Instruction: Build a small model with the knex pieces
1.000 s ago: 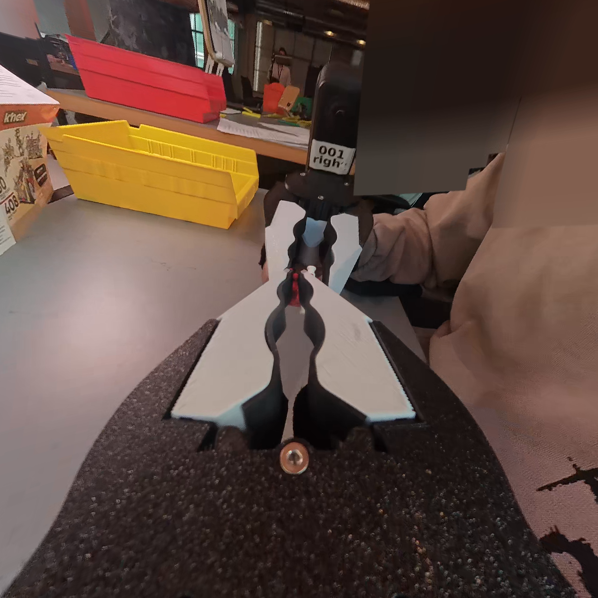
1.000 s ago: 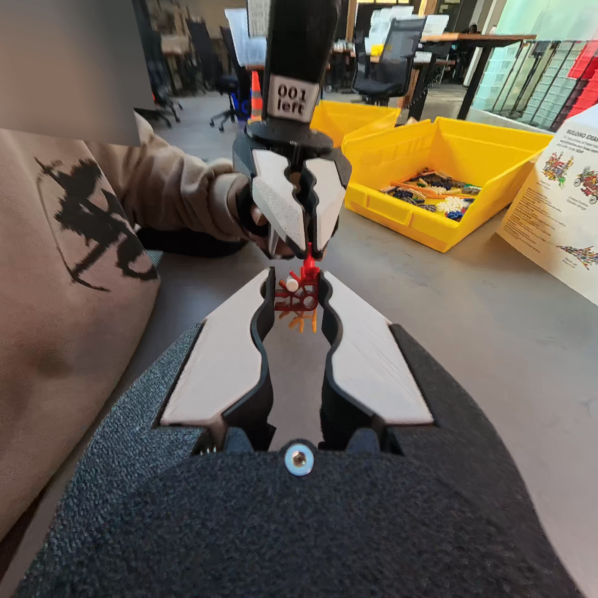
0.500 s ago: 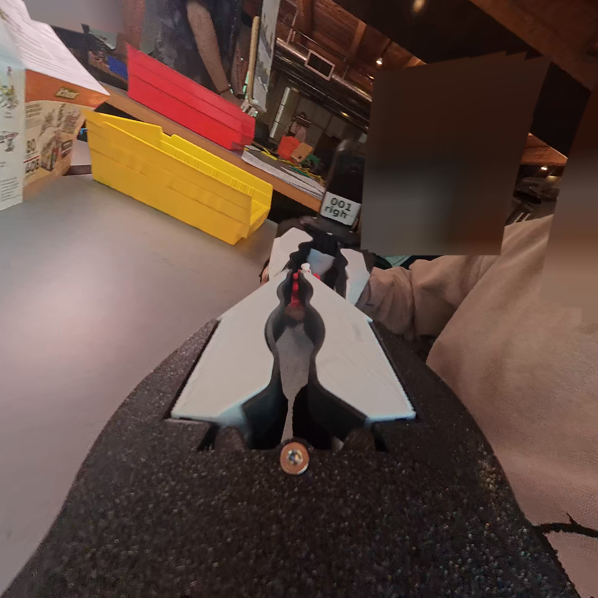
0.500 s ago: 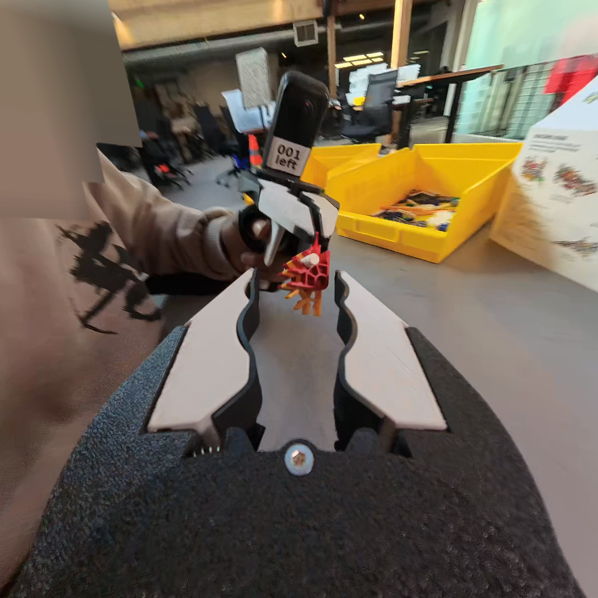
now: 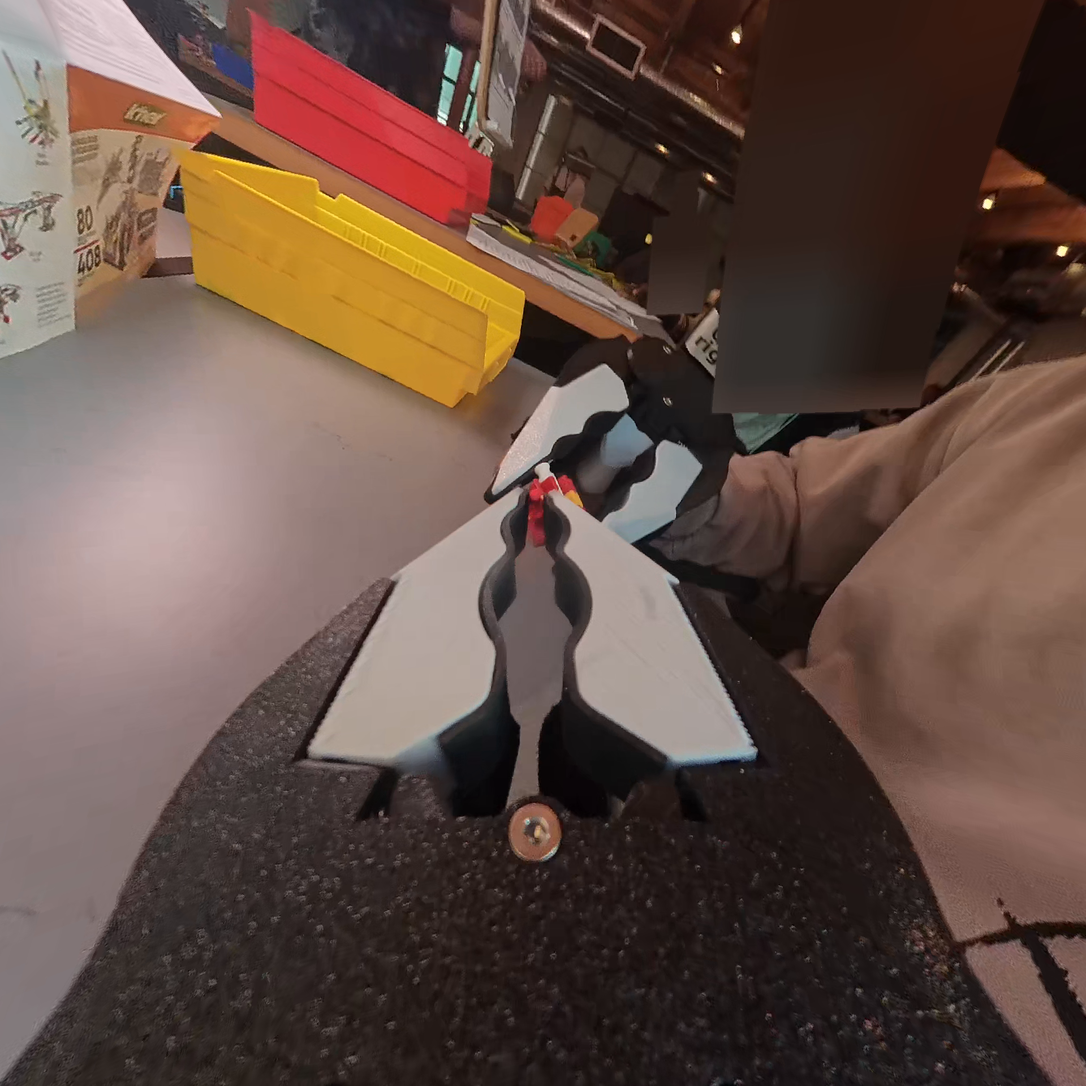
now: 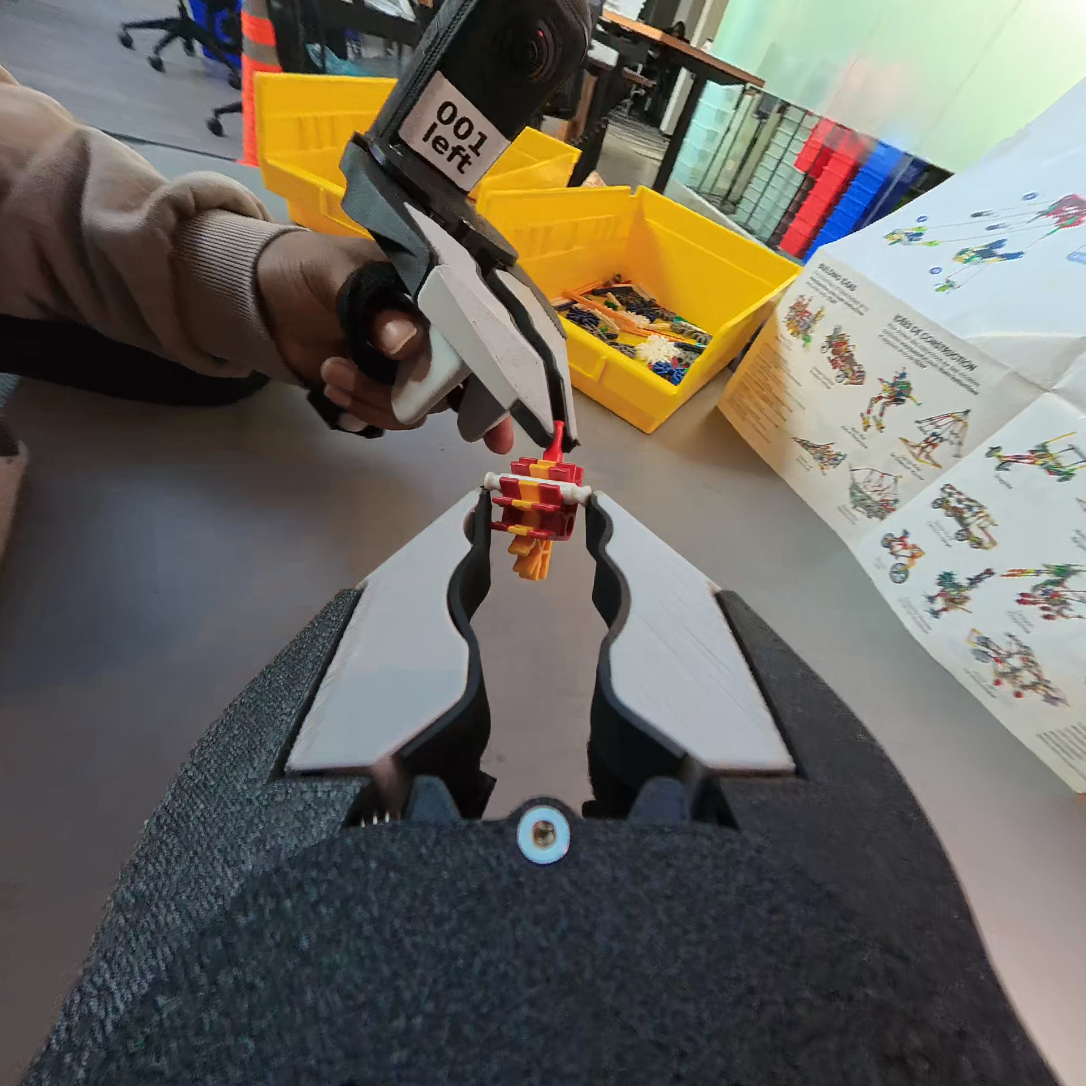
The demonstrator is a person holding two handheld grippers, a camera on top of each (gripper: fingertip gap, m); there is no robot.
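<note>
Red and yellow plastic connectors, stacked on a short white rod, form a small toy assembly (image 6: 538, 505) at the centre of the right wrist frame, clear above the grey counter (image 6: 176, 558). The right tool (image 6: 536, 499) stands at a middling spread, its tips pressing the two rod ends, so the stack hangs crosswise between them. The left tool (image 6: 555, 438) comes down from the upper left, nearly closed, pinching a thin red piece (image 6: 555, 439) that rises from the top of the stack; a two-sided hold likely steadies the part. In the left wrist frame the left tool (image 5: 536, 511) shows the same narrow pinch. Upper right of centre: yellow bin (image 6: 734, 294) of loose pieces; right edge: instruction sheet (image 6: 940, 470).
</note>
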